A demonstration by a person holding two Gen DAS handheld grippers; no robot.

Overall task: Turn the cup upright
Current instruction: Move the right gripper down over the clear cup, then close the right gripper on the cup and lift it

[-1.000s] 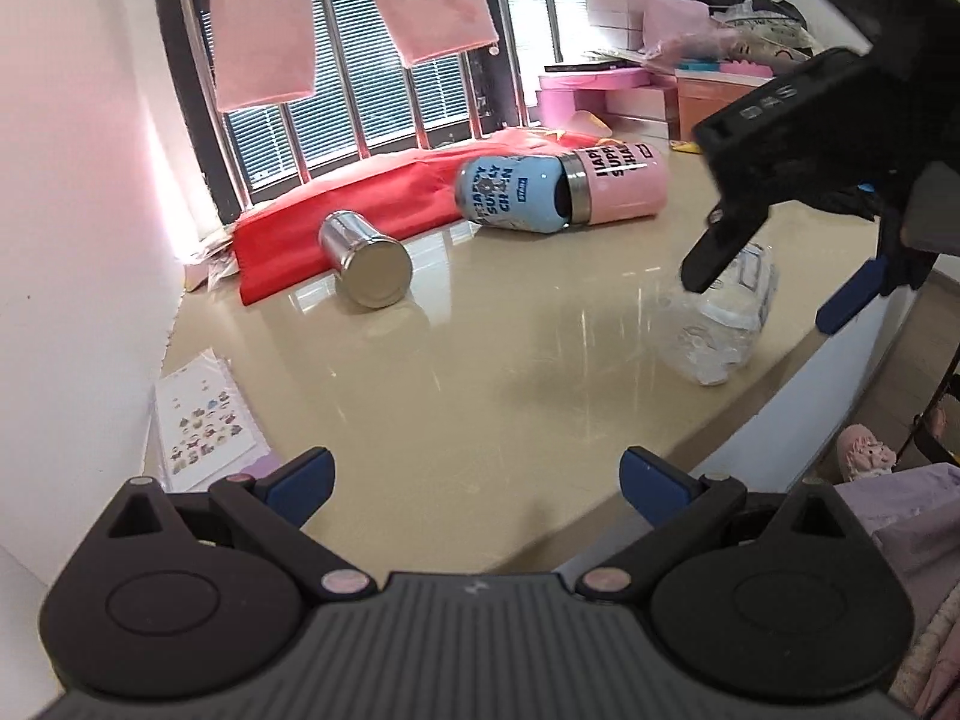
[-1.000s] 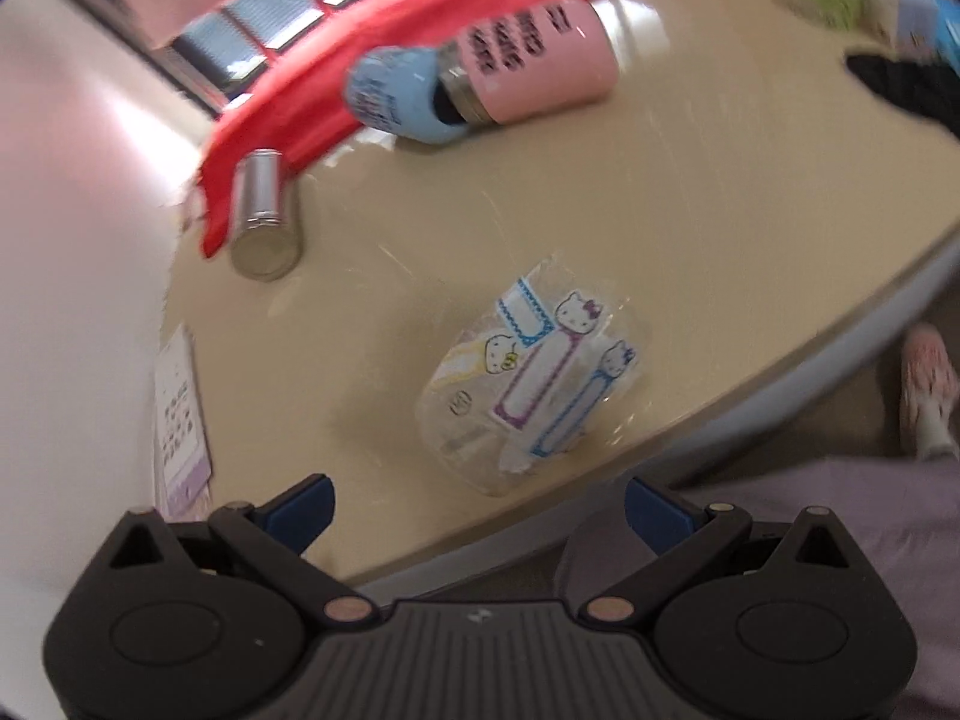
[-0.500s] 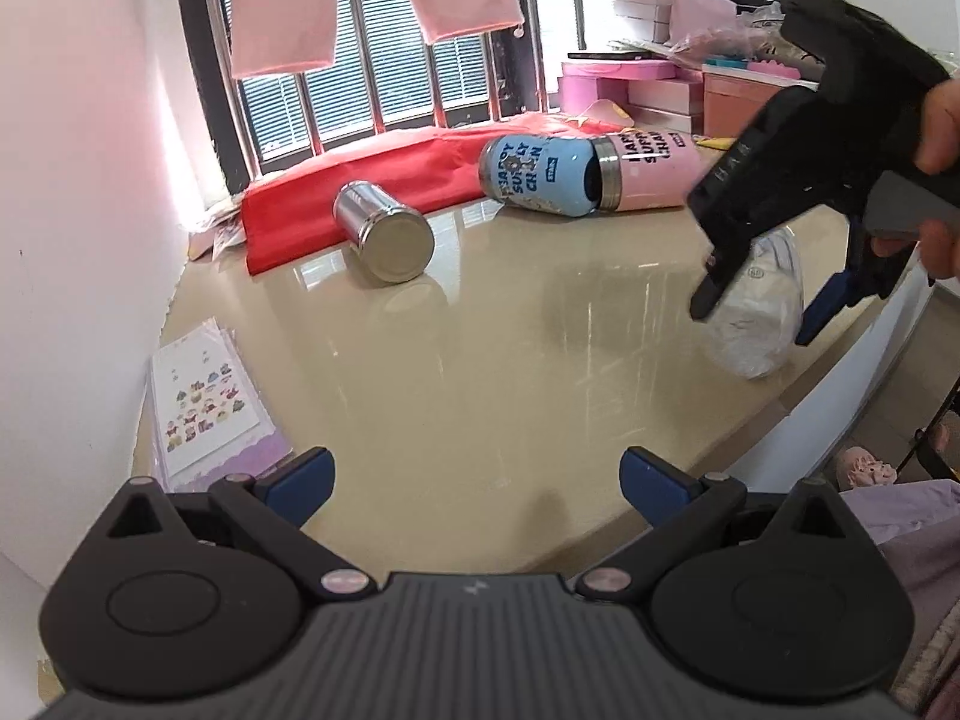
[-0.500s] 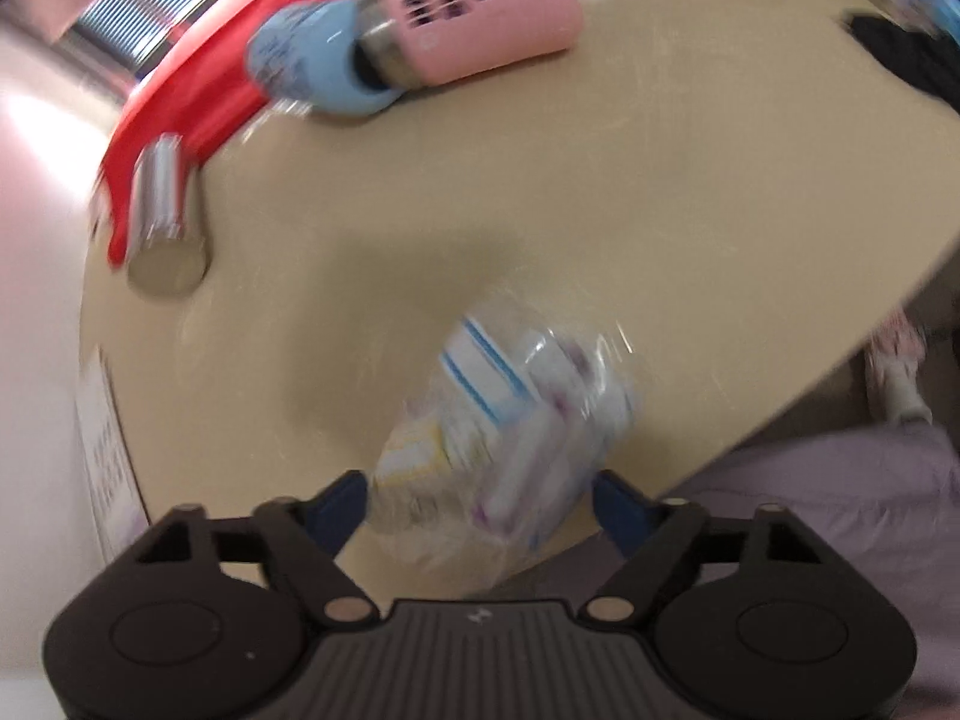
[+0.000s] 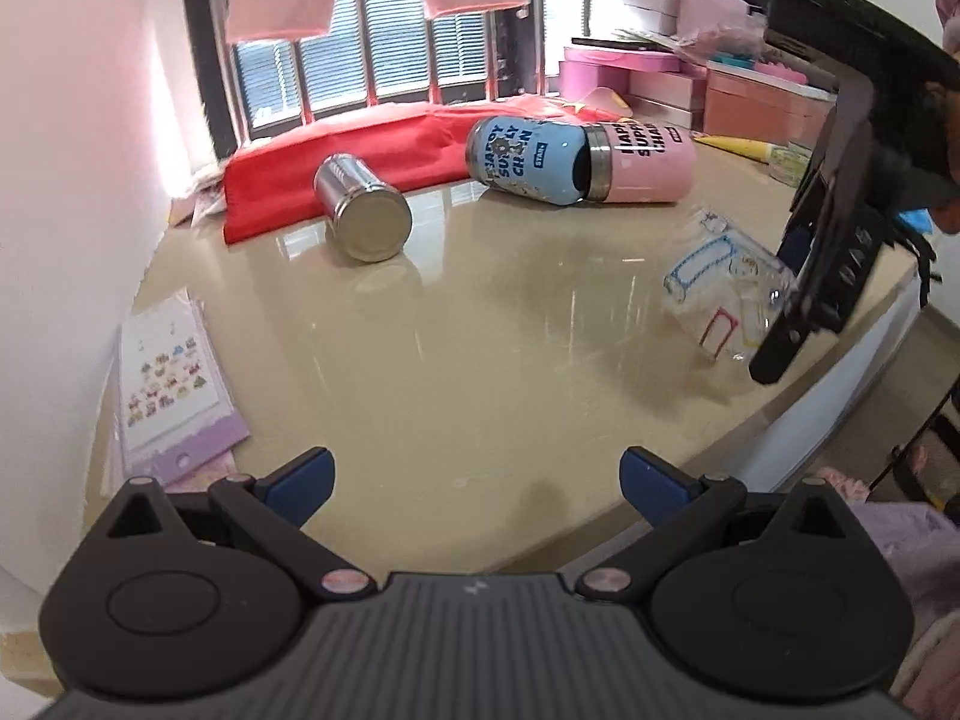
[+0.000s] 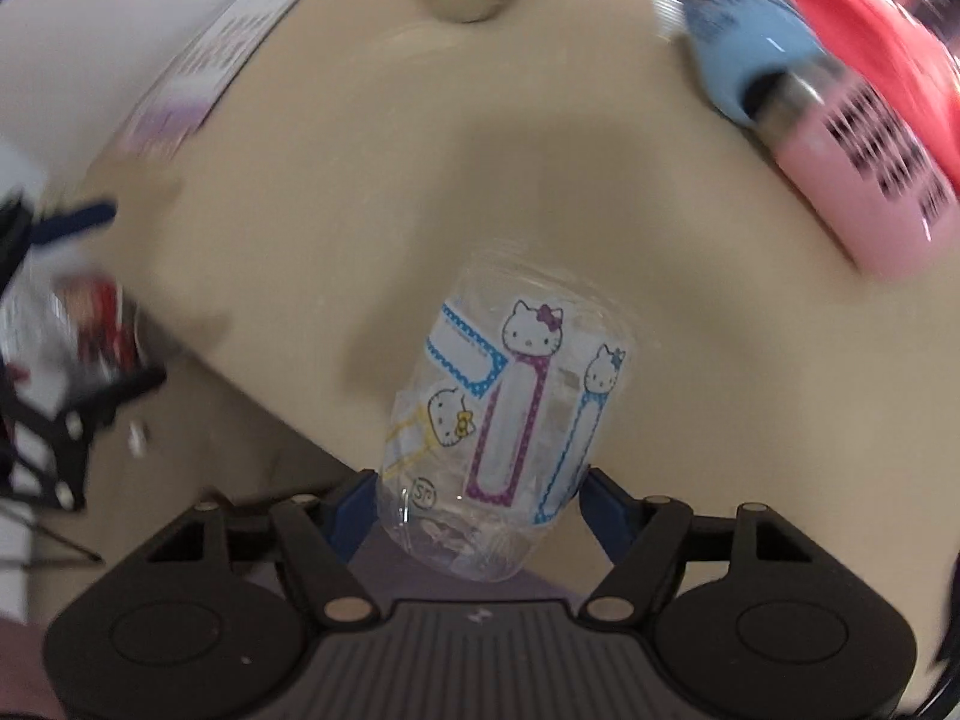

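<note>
1. Since a second ago, right gripper (image 6: 477, 495) has closed its fingers (image 6: 351, 510) on the clear plastic cup (image 6: 498, 414), lifting it tilted over the worktop (image 5: 480, 360) edge.
2. Left gripper (image 5: 477, 474) hovers, fingers spread, grasping nothing.
3. Farther back lie a steel cup (image 5: 363, 207) and a blue-pink flask (image 5: 579, 159).

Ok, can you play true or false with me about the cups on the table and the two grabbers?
1. The right gripper holds the clear sticker cup. True.
2. The left gripper holds the steel cup. False: it is open and holds nothing.
3. The blue cup stands upright. False: it lies on its side, against the pink cup.
4. The steel cup lies beside the red cloth. True.
</note>
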